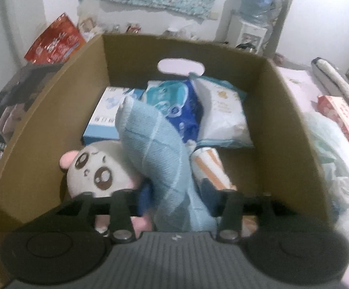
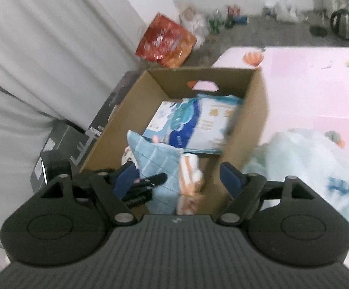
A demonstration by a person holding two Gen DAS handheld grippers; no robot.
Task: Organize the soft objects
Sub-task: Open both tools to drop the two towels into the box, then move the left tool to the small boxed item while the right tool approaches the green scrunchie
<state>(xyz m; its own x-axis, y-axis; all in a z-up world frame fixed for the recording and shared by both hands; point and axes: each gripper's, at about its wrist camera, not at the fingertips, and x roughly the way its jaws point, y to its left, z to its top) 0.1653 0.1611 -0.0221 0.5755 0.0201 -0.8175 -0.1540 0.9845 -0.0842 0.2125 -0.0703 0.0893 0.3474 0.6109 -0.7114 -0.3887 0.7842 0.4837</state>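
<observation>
Lying between parted jaws: blue cloth (image 1: 160,159)

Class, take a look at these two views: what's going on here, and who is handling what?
A person with a handheld gripper in each hand is packing soft things into a cardboard box. A light blue pillow stands between the open fingers of the left gripper, leaning on a white plush toy. The right gripper is open too, above the box's near end, holding nothing. Tissue packs lie at the back.
</observation>
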